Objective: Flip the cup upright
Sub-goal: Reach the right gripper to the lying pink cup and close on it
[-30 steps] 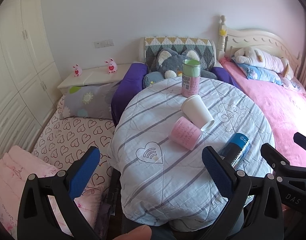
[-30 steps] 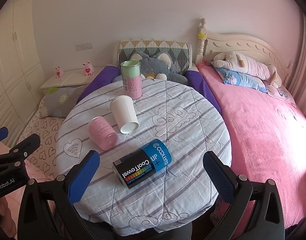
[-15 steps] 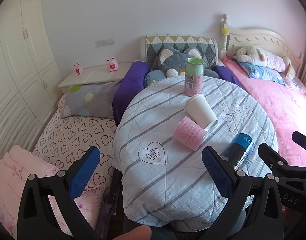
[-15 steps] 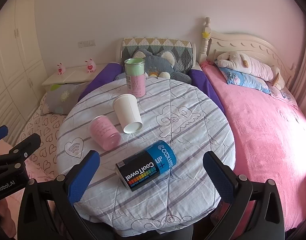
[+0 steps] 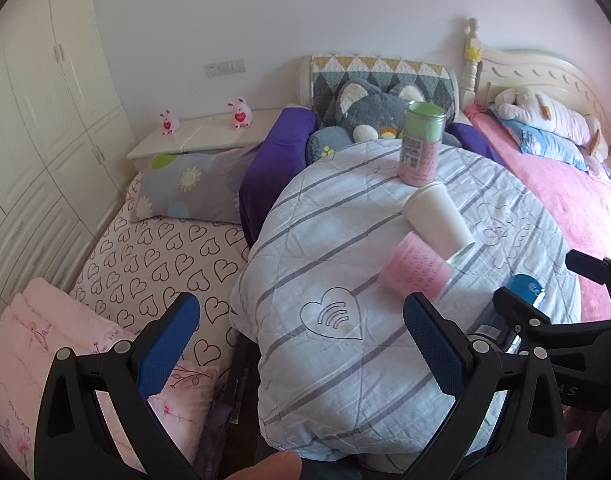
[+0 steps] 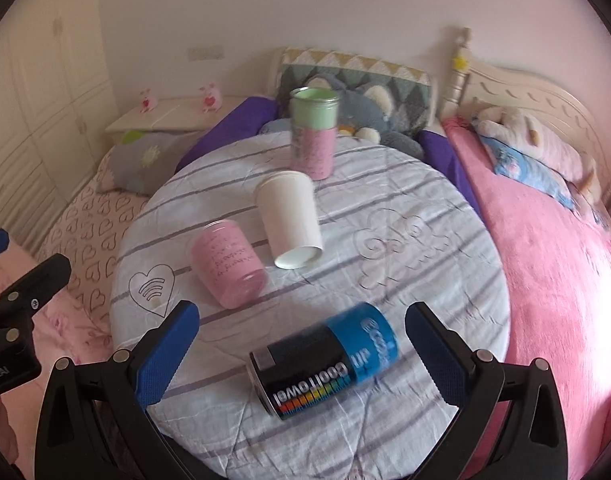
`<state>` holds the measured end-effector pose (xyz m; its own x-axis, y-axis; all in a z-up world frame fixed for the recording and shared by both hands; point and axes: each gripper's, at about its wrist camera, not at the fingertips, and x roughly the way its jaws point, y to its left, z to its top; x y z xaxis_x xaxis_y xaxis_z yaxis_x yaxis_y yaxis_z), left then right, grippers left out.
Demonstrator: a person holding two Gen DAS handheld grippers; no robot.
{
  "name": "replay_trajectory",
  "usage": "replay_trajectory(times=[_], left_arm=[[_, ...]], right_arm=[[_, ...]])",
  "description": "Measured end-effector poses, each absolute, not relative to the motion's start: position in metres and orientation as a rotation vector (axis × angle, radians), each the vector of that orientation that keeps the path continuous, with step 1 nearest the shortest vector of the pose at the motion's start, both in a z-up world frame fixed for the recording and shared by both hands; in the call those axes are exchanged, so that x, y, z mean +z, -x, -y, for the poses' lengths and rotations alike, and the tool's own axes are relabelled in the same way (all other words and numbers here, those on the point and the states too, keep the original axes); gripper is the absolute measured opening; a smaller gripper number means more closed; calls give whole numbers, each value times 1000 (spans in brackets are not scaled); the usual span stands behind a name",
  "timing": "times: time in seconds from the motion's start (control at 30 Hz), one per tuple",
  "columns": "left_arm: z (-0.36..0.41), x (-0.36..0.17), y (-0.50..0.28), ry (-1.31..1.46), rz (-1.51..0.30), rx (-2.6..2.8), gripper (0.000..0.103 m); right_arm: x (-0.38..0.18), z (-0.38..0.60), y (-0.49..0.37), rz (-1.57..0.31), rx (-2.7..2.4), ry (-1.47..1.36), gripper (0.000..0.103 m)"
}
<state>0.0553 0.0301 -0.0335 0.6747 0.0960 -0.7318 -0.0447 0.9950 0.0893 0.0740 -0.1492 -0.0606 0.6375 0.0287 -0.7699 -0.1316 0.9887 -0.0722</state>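
While my right gripper (image 6: 301, 336) gapes wide and empty, the blue-and-black canister (image 6: 325, 364) lies between its fingers. My left gripper (image 5: 301, 328) is equally open, holding nothing. Beyond both, the white cup (image 6: 290, 220) lies toppled beside the pink cup (image 6: 227, 264).

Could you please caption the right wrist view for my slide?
Open right gripper above a round table with tipped white cup, pink cup and canister.
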Motion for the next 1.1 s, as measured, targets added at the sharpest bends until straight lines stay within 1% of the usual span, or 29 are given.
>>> replay_trajectory(times=[0.3,0.77,0.87,0.93,0.97,1.03,1.1], left_arm=[[-50,-61,-88,-24,-891,100,103],[-72,-92,-122,42,-964,117,103],[-73,-94,-125,40,-967,116,103],[-74,-96,-127,39,-970,116,103],[-74,-96,-128,41,-972,116,103],[-74,-98,-131,41,-976,113,103],[-74,-99,-133,37,-981,113,103]], right_arm=[[-97,101,-135,-992,263,273,103],[-132,62,-174,-1097,373,402,103],[-140,59,-178,-1120,386,403,99],[-144,60,-179,-1134,392,391,88],[-146,62,-180,-1141,393,388,86],[-151,62,-182,-1157,392,383,77],[-155,63,-184,-1170,392,373,74]])
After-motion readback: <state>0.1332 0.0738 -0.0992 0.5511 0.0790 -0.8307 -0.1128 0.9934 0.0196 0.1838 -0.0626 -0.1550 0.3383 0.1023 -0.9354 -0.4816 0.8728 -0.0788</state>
